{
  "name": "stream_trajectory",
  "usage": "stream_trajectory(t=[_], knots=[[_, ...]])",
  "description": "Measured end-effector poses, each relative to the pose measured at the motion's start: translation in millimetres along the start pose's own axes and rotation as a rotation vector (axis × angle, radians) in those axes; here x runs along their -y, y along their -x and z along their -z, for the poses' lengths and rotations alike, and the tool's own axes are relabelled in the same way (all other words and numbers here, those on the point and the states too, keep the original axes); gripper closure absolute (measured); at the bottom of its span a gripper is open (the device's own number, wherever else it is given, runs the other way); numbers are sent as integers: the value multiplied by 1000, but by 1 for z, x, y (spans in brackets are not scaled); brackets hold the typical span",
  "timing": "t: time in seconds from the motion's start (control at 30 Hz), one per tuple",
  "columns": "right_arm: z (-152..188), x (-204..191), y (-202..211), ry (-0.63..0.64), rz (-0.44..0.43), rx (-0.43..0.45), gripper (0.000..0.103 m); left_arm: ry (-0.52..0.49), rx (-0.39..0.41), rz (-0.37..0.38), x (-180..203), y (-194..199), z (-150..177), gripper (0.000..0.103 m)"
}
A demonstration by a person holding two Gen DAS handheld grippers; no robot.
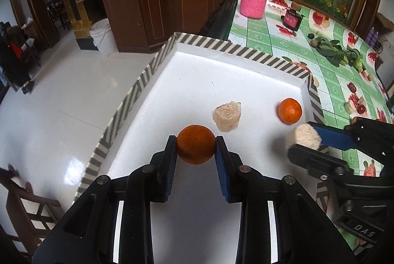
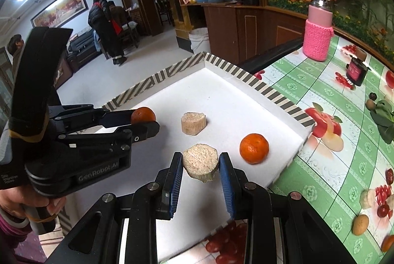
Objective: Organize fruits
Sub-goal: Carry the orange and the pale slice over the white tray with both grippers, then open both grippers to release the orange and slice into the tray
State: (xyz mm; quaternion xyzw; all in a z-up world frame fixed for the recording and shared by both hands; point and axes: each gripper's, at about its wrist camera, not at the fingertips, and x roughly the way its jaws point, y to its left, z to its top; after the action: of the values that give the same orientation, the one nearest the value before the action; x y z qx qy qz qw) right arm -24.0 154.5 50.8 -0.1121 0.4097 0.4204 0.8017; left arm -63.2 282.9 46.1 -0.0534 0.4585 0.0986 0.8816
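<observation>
L tongs [image 1: 196, 144] grip an orange [image 1: 195, 143], R tongs [image 2: 200, 166] a pale chunk [image 2: 200, 163], both over tray [image 1: 209, 42]; two pcs already inside, more left on counter [image 2: 320, 140].

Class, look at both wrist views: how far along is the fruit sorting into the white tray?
Done: one orange and one pale cut chunk already lie in the striped-rim tray. In hand: the left gripper grips a second orange, the right gripper a second pale chunk, both over the tray. Left: setting these down, then the small items on the green tablecloth, if they count.
</observation>
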Motion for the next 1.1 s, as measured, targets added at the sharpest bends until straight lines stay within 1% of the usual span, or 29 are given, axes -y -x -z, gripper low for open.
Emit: stream_trajectory(t=[0.33, 0.6, 0.8, 0.87, 0.9, 0.93, 1.03, 1.1], knots=[[-2, 6, -21, -8, 13, -46, 74, -1, -28, -10, 1, -10, -1, 73], [0, 9, -35, -23, 26, -83, 74, 6, -88, -17, 1, -22, 2, 73], [0, 9, -38, -23, 33, -87, 73, 18, -90, -21, -2, -21, 1, 71], [0, 10, -35, -35, 20, -81, 73, 16, -91, -30, -3, -21, 2, 65], [0, 10, -33, -43, 12, -76, 73, 18, -91, -36, -3, -21, 2, 55], [0, 10, -31, -45, 9, -71, 72, 23, -90, -37, -4, -21, 2, 48], [1, 9, -23, -49, 3, -53, 72, 39, -70, -45, -7, -17, 2, 47], [2, 9, -17, -58, -3, -38, 72, 42, -53, -63, -7, -13, 2, 47]])
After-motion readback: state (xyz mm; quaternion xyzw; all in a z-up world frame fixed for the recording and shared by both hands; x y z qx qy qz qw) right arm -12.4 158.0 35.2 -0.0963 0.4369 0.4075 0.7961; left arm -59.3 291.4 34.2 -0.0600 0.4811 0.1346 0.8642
